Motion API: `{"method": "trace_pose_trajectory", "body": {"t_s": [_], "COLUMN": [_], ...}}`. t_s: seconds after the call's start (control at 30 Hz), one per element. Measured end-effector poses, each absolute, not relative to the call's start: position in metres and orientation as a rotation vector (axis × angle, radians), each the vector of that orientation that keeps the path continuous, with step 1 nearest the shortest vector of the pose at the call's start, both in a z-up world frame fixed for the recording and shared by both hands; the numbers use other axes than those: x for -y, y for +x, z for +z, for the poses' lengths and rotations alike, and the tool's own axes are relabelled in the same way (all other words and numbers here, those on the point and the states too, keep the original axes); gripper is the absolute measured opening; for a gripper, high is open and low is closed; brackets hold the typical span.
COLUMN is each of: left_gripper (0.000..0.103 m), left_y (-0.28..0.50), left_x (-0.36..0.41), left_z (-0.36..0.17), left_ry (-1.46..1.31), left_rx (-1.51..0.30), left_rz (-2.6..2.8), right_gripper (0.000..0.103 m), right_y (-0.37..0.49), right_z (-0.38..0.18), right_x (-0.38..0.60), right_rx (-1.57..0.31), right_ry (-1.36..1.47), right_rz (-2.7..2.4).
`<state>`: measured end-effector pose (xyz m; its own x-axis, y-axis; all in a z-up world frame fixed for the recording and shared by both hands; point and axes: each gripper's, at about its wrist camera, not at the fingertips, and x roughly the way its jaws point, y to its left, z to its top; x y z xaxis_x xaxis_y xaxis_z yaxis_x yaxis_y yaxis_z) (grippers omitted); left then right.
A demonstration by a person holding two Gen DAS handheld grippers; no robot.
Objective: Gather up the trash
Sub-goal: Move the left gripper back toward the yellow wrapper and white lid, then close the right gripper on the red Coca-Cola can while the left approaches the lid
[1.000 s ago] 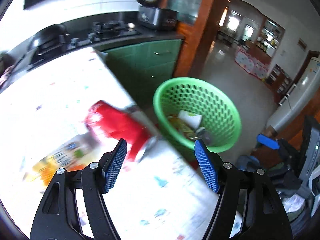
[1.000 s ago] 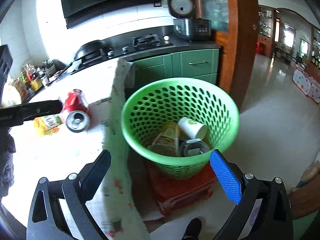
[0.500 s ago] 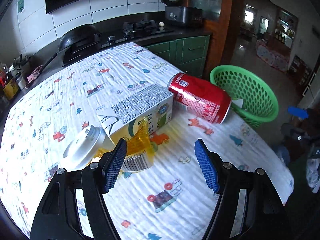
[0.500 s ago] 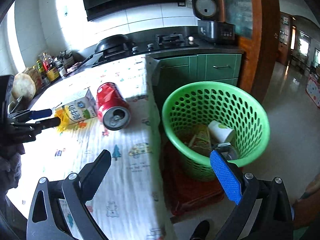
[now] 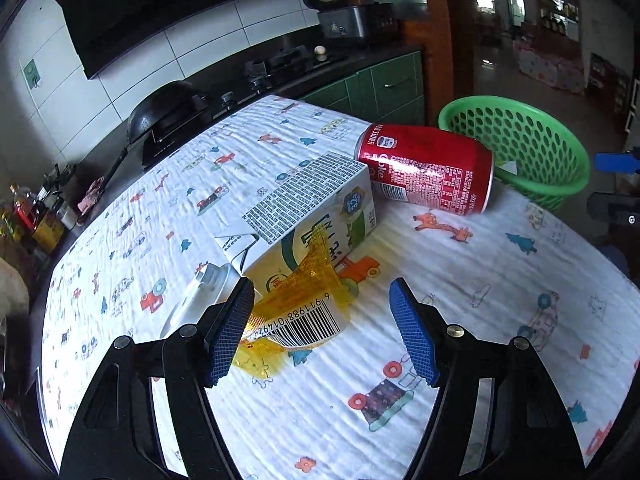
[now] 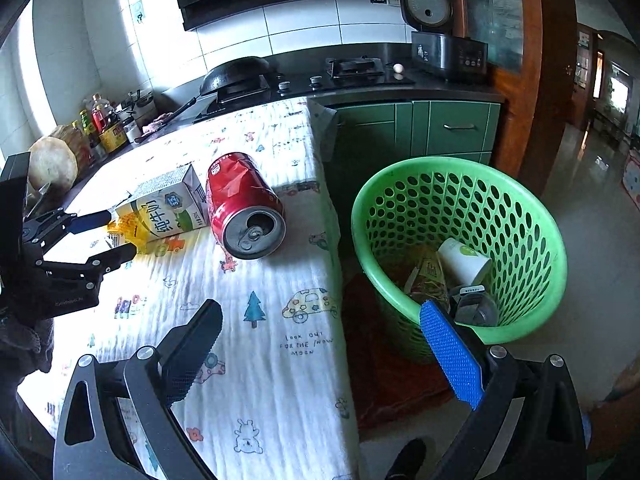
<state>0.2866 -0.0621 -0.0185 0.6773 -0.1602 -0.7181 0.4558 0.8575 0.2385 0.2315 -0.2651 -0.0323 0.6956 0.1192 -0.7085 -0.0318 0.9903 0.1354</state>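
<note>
We aim left gripper [image 5: 322,330] at yellow wrapper [image 5: 298,312] on table [image 5: 500,320]; fingers apart, nothing clamped. Wrapper thin, crinkly, translucent film, touching milk carton [image 5: 308,208]: we pinch raised fold low, avoid carton corner. Red can [image 5: 430,168] lies dented, smooth metal, may roll. Right gripper [image 6: 320,354] apart, empty, near perforated green basket [image 6: 532,216], partly filled.
</note>
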Motion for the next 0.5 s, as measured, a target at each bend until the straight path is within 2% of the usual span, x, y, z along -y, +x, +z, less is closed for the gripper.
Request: {"method": "trace_pose_trajectory", "body": {"t_s": [0.3,0.43,0.5], "left_gripper": [0.069,0.056,0.055], "left_y": [0.289,0.285,0.285], "left_x": [0.048,0.047,0.046], "left_z": [-0.023,-0.027,-0.029], "left_ry": [0.377,0.364,0.356], "left_rx": [-0.793,-0.824,-0.841], "left_rz": [-0.38,-0.432,-0.453], "right_gripper": [0.096,0.096,0.096], "right_y": [0.237,0.24,0.239], "right_z": [-0.036,-0.037,-0.037], "right_x": [0.262,0.258,0.255], "right_rx": [-0.808,-0.812,-0.812], "right_ry": [0.124,0.126,0.122], "right_rz": [0.1,0.11,0.115]}}
